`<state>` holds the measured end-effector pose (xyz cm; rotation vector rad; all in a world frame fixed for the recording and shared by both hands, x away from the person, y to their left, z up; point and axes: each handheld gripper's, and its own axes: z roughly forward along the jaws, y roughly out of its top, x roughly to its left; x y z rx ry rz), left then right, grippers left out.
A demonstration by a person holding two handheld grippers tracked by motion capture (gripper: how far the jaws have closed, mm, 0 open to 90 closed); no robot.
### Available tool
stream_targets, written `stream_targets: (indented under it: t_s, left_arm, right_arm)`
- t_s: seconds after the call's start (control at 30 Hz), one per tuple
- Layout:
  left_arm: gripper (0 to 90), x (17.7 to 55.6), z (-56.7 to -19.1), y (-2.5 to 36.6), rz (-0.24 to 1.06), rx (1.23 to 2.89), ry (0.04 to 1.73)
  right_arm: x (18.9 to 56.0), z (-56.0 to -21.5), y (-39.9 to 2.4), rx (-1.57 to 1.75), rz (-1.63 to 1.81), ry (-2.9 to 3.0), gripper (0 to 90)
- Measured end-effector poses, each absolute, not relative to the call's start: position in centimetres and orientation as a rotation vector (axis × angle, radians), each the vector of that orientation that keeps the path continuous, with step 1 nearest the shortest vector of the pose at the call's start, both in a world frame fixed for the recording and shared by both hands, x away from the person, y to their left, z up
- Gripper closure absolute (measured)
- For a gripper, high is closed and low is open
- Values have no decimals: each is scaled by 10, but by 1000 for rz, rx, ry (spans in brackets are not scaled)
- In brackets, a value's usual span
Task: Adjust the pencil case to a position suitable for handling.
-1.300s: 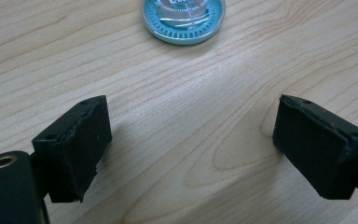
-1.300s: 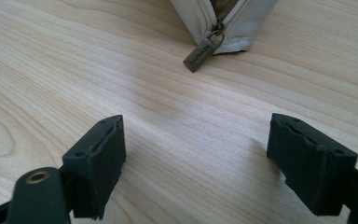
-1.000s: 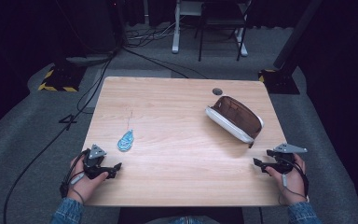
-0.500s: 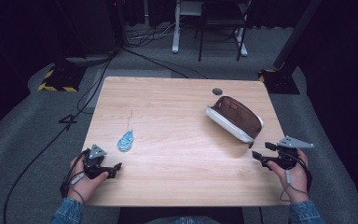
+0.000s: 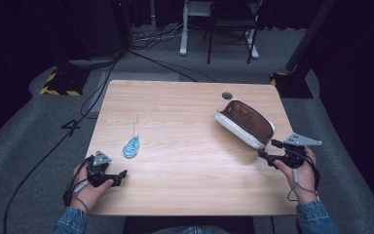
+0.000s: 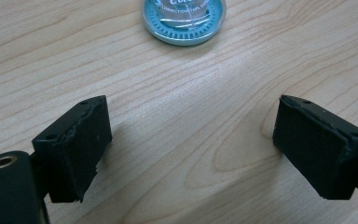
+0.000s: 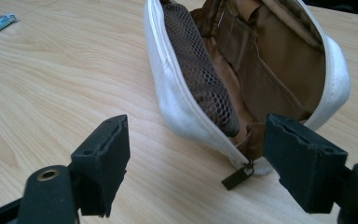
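Observation:
A white pouch (image 5: 243, 123) with a brown lining lies open on the right part of the wooden table (image 5: 185, 117); its mesh pocket and zip pull show close up as the pouch (image 7: 200, 79) in the right gripper view. My right gripper (image 5: 268, 152) stands open just short of its near end, nothing between the jaws. A small blue packet (image 5: 132, 146) lies left of centre, and a round blue-rimmed part of the packet (image 6: 184, 18) shows ahead of my left gripper (image 6: 189, 144). That left gripper (image 5: 119, 176) is open near the front left edge, empty.
A round cable hole (image 5: 226, 95) sits in the table's far edge behind the pouch. A thin pale string (image 5: 135, 122) runs back from the packet. Desk legs and cables stand on the floor beyond the table.
The right gripper has crept forward and slightly left toward the pouch's near end. The left gripper, the packet and the pouch have stayed put.

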<state>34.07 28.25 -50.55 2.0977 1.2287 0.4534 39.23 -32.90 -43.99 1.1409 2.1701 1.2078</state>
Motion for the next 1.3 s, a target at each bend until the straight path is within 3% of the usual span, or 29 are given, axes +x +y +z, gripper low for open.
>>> stream_targets:
  t_s: [0.67,1.3]
  left_arm:
    - [119,341,-506,282,460,2096,1228]
    - [119,341,-506,282,460,2096,1228]
  right_arm:
    - [421,-432,-314,1112,1231,2188,246]
    - [445,-452,-287,1080,1129,2279,221]
